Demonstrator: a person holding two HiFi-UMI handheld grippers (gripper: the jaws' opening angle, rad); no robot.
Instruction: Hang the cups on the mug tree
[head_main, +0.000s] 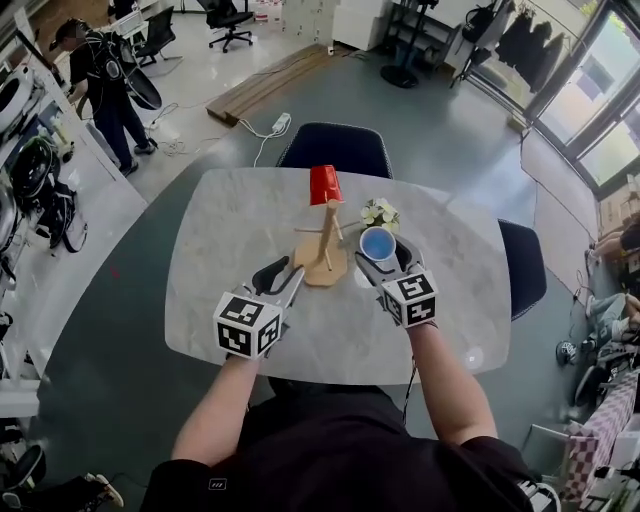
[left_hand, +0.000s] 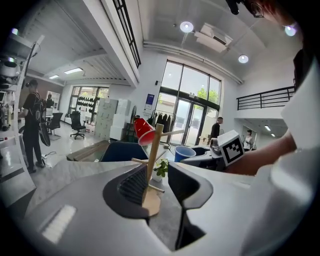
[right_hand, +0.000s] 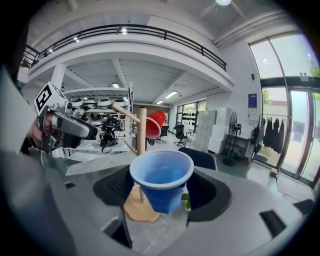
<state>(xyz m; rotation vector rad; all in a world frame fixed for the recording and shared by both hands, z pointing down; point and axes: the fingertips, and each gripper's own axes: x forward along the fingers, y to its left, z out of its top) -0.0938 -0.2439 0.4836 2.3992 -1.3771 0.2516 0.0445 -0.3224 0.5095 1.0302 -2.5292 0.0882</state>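
Blue cup is upright, mouth up, clamped between the widely spread fingers of your right gripper. You hold it above the table, just right of the mug tree. Red cup hangs mouth-down, tilted, at the tree's top. Your left gripper: fingers partly apart, gripping nothing. The tree's stem shows in the gap beyond them; tips near its base, contact unclear

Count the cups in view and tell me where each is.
2. A red cup hangs near the top of the mug tree; a blue cup sits gripped in the right gripper. None seems hidden.
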